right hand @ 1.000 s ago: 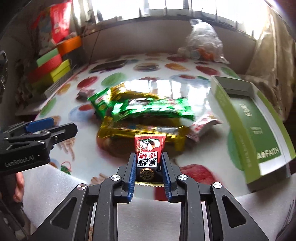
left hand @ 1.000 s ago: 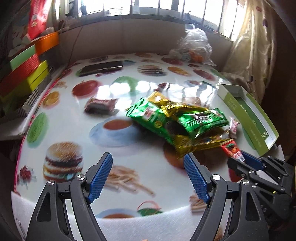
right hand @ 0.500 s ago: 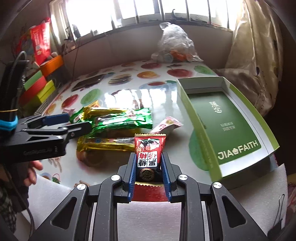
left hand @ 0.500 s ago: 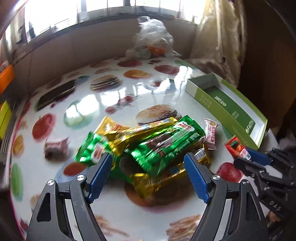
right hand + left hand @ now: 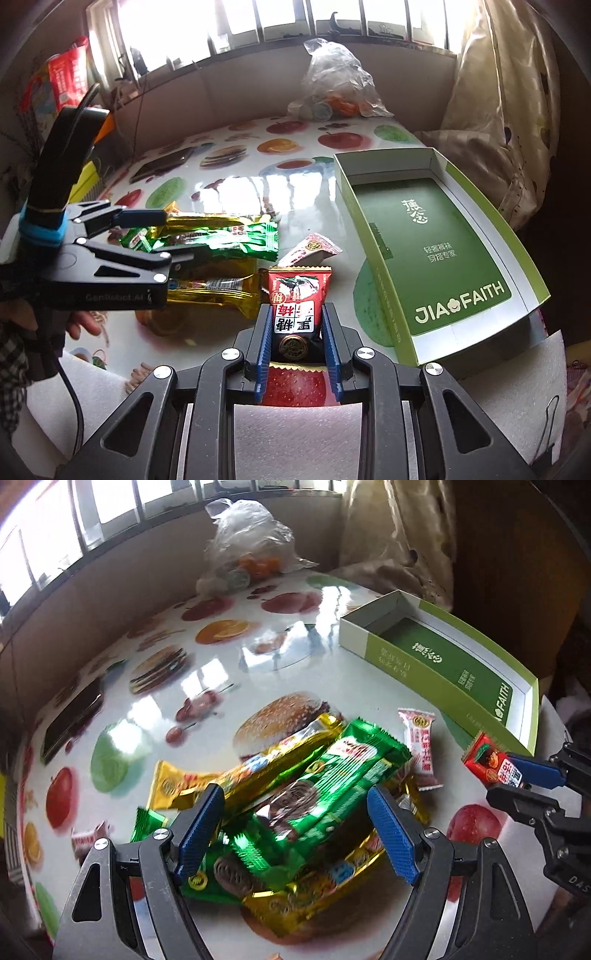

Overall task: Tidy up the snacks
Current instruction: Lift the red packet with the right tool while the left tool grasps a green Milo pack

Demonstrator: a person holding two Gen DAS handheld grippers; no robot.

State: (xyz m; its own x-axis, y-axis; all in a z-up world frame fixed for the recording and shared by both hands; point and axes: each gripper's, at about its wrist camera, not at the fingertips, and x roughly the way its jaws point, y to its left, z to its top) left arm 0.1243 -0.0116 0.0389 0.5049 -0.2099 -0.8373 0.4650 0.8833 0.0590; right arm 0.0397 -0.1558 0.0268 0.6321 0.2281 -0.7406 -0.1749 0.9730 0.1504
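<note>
Snack packet — long axis along the fingers, red end forward — clamped in right tool; left tool gapes empty.

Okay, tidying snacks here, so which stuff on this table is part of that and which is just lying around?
Part of the job:
- red snack packet, held in the right gripper
- pile of green and gold wrappers
- small white packet
- green box
- left gripper, open over the pile

Lying about:
- plastic bag
- dark phone
</note>
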